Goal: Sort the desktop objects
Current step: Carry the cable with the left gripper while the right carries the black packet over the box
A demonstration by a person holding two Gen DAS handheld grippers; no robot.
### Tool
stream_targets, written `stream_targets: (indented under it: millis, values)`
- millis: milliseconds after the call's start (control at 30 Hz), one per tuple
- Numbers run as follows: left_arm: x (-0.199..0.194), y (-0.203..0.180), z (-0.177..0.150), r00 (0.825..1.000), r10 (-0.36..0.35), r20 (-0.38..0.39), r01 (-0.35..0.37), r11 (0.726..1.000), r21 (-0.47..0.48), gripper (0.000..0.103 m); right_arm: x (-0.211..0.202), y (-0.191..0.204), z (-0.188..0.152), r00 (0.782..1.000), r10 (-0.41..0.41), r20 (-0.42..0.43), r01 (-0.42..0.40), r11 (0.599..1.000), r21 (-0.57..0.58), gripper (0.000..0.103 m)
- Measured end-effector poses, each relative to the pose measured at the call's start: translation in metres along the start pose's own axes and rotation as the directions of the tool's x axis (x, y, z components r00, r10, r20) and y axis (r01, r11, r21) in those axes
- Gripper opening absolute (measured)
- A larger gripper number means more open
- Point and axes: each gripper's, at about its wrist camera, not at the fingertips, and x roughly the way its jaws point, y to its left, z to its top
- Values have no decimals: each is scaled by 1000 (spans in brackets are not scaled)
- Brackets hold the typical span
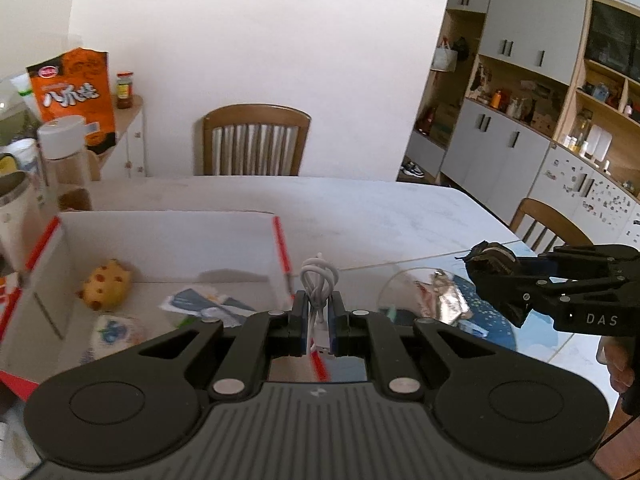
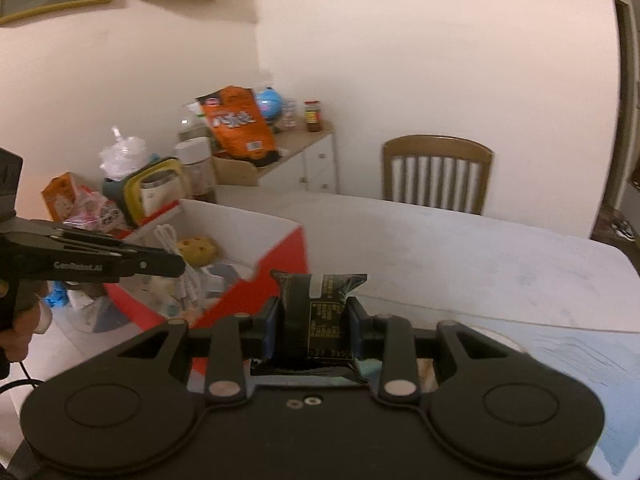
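— What did you have in your left claw (image 1: 319, 312) then?

— A coiled white cable (image 1: 317, 280). My jaws were pressed tight on it, the loops sticking up past the fingertips, the plug end hanging below. I held it above the right edge of the white box with red trim (image 1: 168, 236).

— And what lay in the box?

— A yellow spotted toy (image 1: 105, 284) near the far left, a blue-and-white packet (image 1: 208, 304) in the middle, and a pale round packet (image 1: 116, 332) nearer me.

— Your right claw (image 2: 312, 316)?

— It was pinching a black snack packet (image 2: 316, 304), upright between the pads, its crimped top standing above them. It hung in the air to the right of the box, over the white table (image 2: 460, 248).

— Anything left on the table?

— A glass plate (image 1: 404, 280) with a crumpled silvery wrapper (image 1: 448, 300) on it, just right of my left claw.
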Motion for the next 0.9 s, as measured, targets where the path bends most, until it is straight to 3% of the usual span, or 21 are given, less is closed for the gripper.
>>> stream_targets:
  millis: [500,900]
  values:
    - [-12,63,5,997,76,-7,-76,997,-26,9,51,65,26,989,134,-58,-139,986,-94,33]
    - [5,108,19,995,97,-31,-98,994,-43,9,97,88,35,973,184,-138,-197,977,-86,33]
